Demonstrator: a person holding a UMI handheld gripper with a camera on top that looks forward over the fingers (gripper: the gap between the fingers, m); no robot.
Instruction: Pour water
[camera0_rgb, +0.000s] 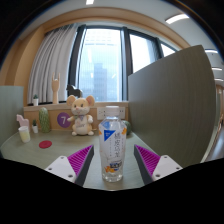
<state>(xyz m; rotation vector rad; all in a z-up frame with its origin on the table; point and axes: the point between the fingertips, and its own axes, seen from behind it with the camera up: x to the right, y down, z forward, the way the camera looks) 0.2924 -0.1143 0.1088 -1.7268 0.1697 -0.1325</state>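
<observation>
I am looking forward along my gripper (113, 160), whose two fingers carry magenta pads (82, 156) on their inner faces. A clear plastic water bottle (112, 148) with a printed label stands upright between the fingers, its base on the pale green counter (40, 158). I can see a gap between the bottle and each pad, so the fingers are spread apart around it, not pressing on it. Beyond the bottle, a plush mouse toy (82, 114) sits facing me. Left of the toy stand a green bottle (44, 121) and a small cup (24, 131), and a small pink disc (45, 144) lies flat near them. A grey partition panel (170, 100) rises to the right. Large windows (102, 62) with a curtain (56, 62) fill the background.
</observation>
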